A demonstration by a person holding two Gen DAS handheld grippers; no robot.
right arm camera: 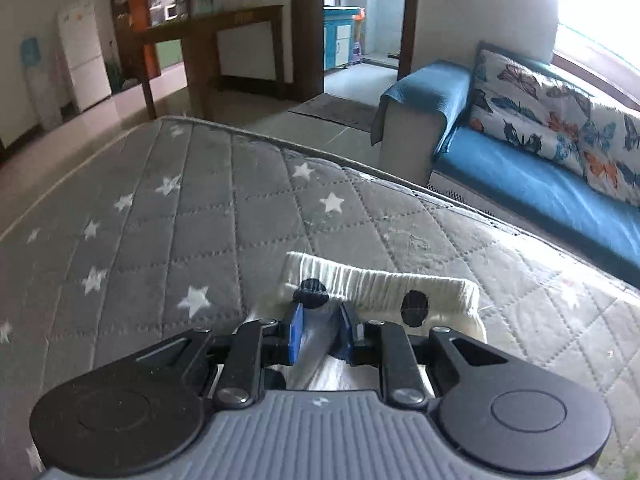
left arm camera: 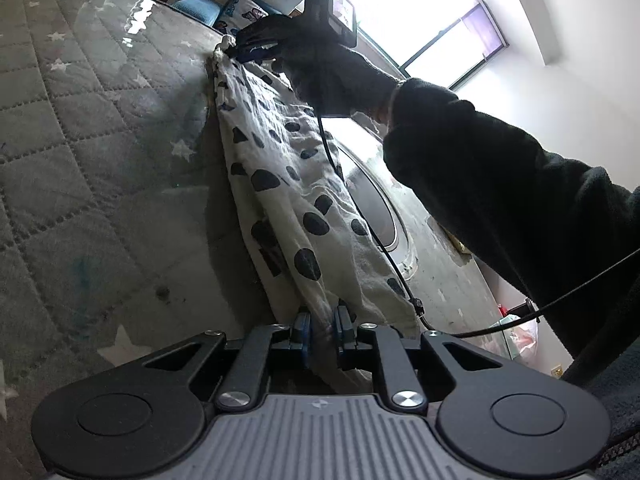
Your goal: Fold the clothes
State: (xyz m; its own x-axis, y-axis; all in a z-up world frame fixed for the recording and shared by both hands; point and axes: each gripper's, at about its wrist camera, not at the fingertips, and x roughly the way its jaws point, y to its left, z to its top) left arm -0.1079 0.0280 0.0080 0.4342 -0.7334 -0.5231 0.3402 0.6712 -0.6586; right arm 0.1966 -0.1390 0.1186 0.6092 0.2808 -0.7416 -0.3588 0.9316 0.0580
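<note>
Nearest the left wrist camera, the left tool [left arm camera: 323, 326] is seen with its blue-padded fingers [left arm camera: 301, 326] drawn close together on a bunched end of the white garment [left arm camera: 280, 184], which is printed with dark spots. From that grip the cloth is stretched away across the grey quilted mattress [left arm camera: 92, 152], patterned with white stars, up to the right tool [left arm camera: 250, 49] at the far end, where the other end of the fabric is gathered at its tip. That tool is held by a hand in a dark glove [left arm camera: 320, 68], with a dark sleeve behind it and a black cable [left arm camera: 360, 216] hanging down over the garment. How far its fingers are parted cannot be told from this view.

In the right wrist view, the right tool [right arm camera: 322, 330] is shown with its blue pads [right arm camera: 297, 332] nearly closed, and a fold of white cloth is pinched between them. A ribbed white hem [right arm camera: 380, 282] of the garment lies flat on the mattress [right arm camera: 160, 220] just beyond the fingertips, with one dark spot visible beside the right finger. Past the mattress edge a blue sofa [right arm camera: 520, 176] with a butterfly-print cushion [right arm camera: 552, 108] is seen, and farther off a dark wooden table [right arm camera: 208, 28] and a white cabinet [right arm camera: 82, 52] against the wall.
</note>
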